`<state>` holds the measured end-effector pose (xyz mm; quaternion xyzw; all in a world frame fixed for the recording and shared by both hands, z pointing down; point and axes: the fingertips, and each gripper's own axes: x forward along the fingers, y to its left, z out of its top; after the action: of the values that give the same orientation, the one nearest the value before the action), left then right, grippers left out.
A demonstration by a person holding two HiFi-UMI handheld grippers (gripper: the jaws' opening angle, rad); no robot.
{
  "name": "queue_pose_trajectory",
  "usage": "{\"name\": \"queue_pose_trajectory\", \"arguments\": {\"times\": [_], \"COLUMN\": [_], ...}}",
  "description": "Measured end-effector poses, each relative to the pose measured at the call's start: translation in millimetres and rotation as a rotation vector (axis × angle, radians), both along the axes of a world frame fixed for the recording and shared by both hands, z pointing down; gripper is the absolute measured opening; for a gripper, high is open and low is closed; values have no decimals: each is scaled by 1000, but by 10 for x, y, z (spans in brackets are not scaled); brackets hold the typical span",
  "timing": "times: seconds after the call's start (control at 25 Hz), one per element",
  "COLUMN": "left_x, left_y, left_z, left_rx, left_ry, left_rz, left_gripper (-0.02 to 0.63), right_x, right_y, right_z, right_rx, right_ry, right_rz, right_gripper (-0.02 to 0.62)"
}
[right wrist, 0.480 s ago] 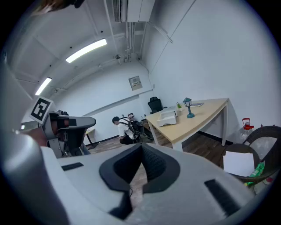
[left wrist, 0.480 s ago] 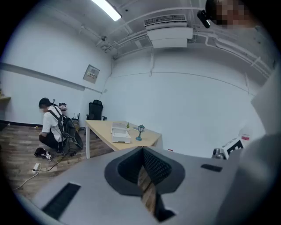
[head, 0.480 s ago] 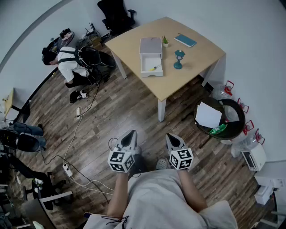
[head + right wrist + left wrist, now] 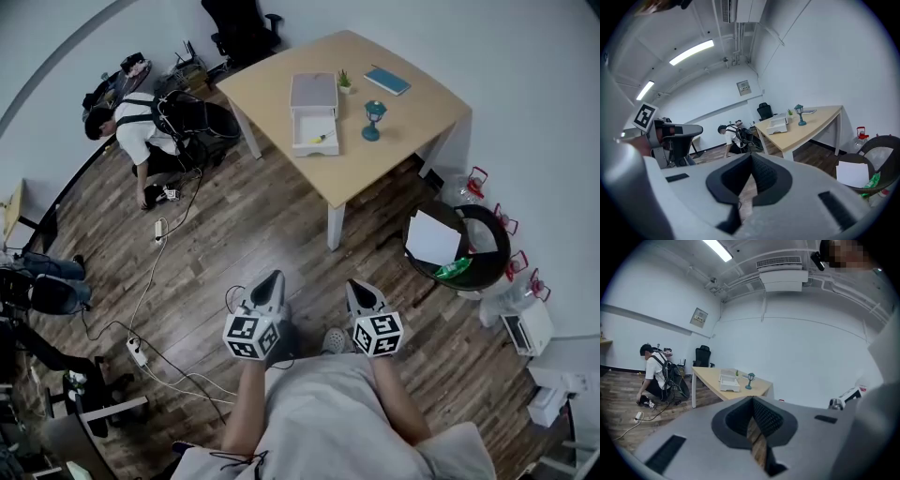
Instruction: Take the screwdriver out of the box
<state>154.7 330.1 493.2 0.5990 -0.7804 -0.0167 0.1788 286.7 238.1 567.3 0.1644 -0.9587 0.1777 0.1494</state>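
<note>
A white box (image 4: 314, 97) stands on the light wooden table (image 4: 403, 122) far ahead, its drawer pulled open. A yellow-handled screwdriver (image 4: 320, 140) lies in the drawer. Both grippers are held low in front of the person's body, over the wooden floor and far short of the table. The left gripper (image 4: 271, 280) is shut with nothing between its jaws, and so is the right gripper (image 4: 357, 288). The left gripper view shows its jaws (image 4: 753, 401) closed, with the box (image 4: 729, 380) small in the distance. In the right gripper view its jaws (image 4: 751, 157) meet below the far-off box (image 4: 779, 123).
A teal lamp (image 4: 373, 120), a small plant (image 4: 344, 82) and a blue book (image 4: 388, 82) share the table. A person (image 4: 131, 131) crouches at the left by bags. Cables and a power strip (image 4: 139, 352) trail on the floor. A black bin (image 4: 464, 248) with paper stands right.
The whole scene has slid slightly up and left in the head view. The crouching person has shifted a little. Both grippers keep the same pose, shut.
</note>
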Motion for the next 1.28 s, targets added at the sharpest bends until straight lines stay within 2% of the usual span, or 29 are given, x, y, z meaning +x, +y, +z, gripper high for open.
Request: {"name": "queue_pose_trajectory", "arguments": {"times": [0.16,0.24,0.36,0.6,0.88,0.96,1.0,1.28], "left_x": [-94,-186,-321,-779,-1222,-1358,-1430,-1941], "left_y": [-1,4,34,-47,-319,-358,-371,-342], "left_z": [29,67,143,255,196,212,222,361], "left_rx": [-24,-46,-76,-136,-87,-84,-84,-64], "left_ry": [1,0,-3,-4,9,17,24,73], "left_rz": [3,1,10,38,98,117,126,189], "left_gripper": [6,6,6,9,22,93,100,100], "right_x": [-102,-208,-345,-730,-1044,-1137,-1196,-1717], "right_y": [7,-6,38,90,-12,-4,12,192], "right_z": [-60,-119,-86,-116,-116,-88,-74,11], "right_rx": [61,65,64,123,88,81,84,88], "right_ry": [5,-19,-2,29,54,70,82,125], "right_rz": [25,26,17,18,106,131,139,161], "right_gripper": [3,3,3,5,31,43,43,55]}}
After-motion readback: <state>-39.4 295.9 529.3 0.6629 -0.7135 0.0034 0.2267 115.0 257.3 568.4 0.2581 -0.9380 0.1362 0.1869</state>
